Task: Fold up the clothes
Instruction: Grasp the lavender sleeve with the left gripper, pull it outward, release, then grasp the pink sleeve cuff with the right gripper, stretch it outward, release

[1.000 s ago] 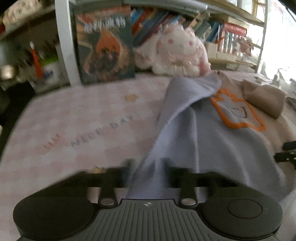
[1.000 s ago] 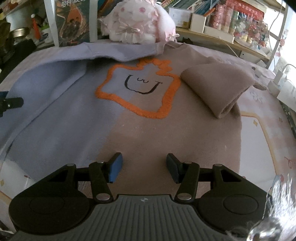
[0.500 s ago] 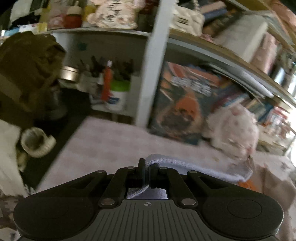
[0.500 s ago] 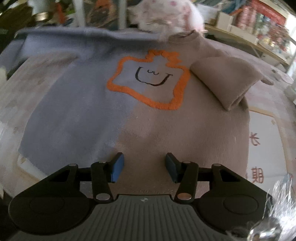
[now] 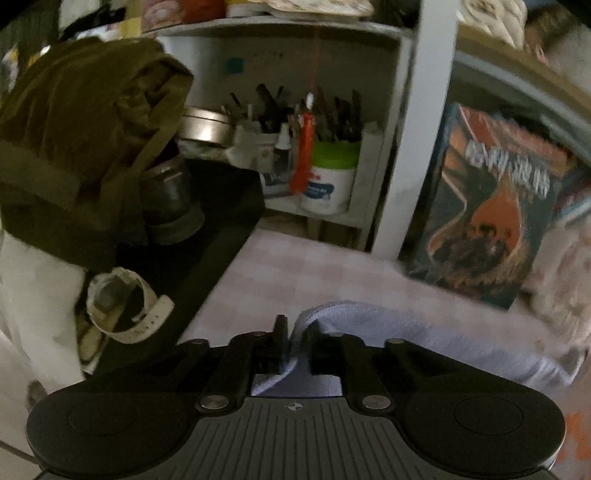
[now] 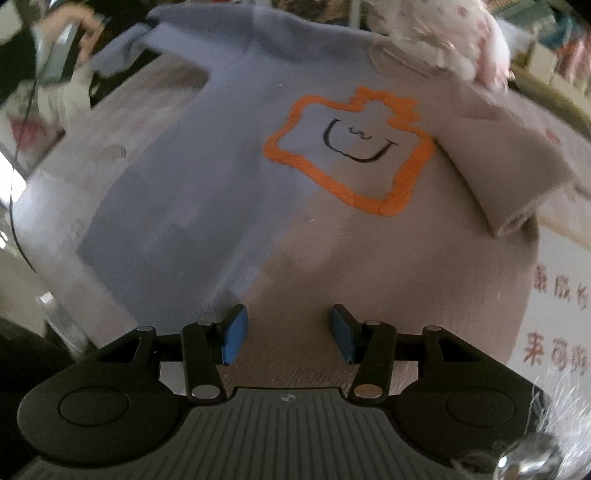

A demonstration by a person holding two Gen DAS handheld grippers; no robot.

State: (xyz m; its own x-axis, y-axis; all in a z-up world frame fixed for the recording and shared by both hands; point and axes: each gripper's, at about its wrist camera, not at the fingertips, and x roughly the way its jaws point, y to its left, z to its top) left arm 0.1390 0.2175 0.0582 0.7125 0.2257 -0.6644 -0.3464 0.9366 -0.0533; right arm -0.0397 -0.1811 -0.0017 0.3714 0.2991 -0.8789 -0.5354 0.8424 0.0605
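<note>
A sweater (image 6: pixel 207 206), lavender on its left half and tan on its right, lies face up on the table with an orange-outlined face patch (image 6: pixel 351 147) on the chest. Its tan right sleeve (image 6: pixel 506 173) is folded onto the body. My left gripper (image 5: pixel 295 332) is shut on the cuff of the lavender sleeve (image 5: pixel 406 332), which stretches out to the left of the body (image 6: pixel 122 51). My right gripper (image 6: pixel 284 328) is open and empty, just above the sweater's bottom hem at its middle.
A white shelf post (image 5: pixel 410 147), a standing book (image 5: pixel 491 214), a pen cup (image 5: pixel 328 181) and a plush toy (image 6: pixel 443 33) line the table's far edge. A dark bag (image 5: pixel 74 140) and black stand (image 5: pixel 207 236) lie at the table's left end.
My left gripper closed on the lavender sleeve cuff and pulled it out to the left, spreading the sleeve away from the body. My right gripper stayed open over the hem.
</note>
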